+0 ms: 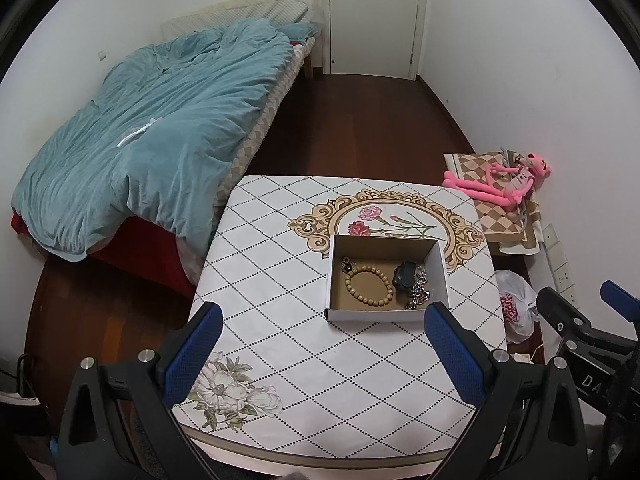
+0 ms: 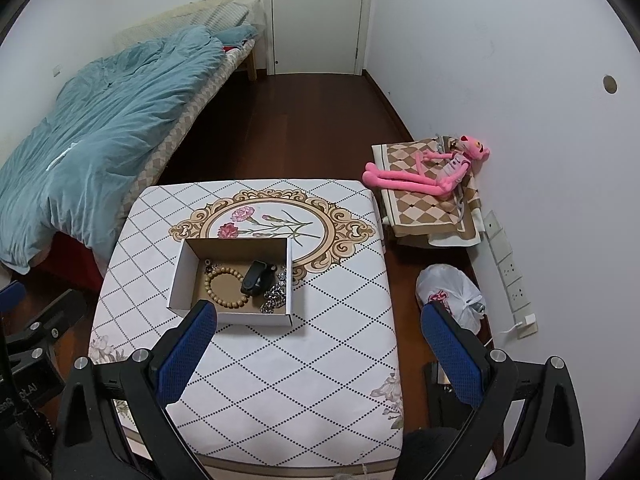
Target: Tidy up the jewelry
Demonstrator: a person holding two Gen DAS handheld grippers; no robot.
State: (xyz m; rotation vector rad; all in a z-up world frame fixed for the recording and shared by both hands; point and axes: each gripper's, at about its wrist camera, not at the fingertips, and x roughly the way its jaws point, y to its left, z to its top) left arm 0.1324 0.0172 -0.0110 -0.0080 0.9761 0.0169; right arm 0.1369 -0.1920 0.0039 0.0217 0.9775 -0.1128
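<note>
A white cardboard box point(image 1: 444, 268) stands on the patterned table point(image 1: 280, 320); it also shows in the right wrist view point(image 2: 180, 280). Inside lie a wooden bead bracelet point(image 1: 369, 285) point(image 2: 224, 280), a black watch-like item point(image 1: 403, 274) point(image 2: 258, 278), a silver chain point(image 1: 418, 294) point(image 2: 274, 294) and a small dark trinket point(image 1: 347, 266). My left gripper point(image 1: 324, 356) is open and empty, held above the table's near part. My right gripper point(image 2: 320, 354) is open and empty, above the table's near right side. Each gripper shows at the edge of the other's view point(image 1: 580, 320) point(image 2: 36, 320).
A bed with a teal duvet point(image 1: 152, 128) lies to the left. A pink plush toy point(image 1: 508, 184) lies on a checkered stand by the right wall. A white plastic bag point(image 2: 452, 296) sits on the wooden floor beside the table. A white door point(image 1: 374, 12) is at the back.
</note>
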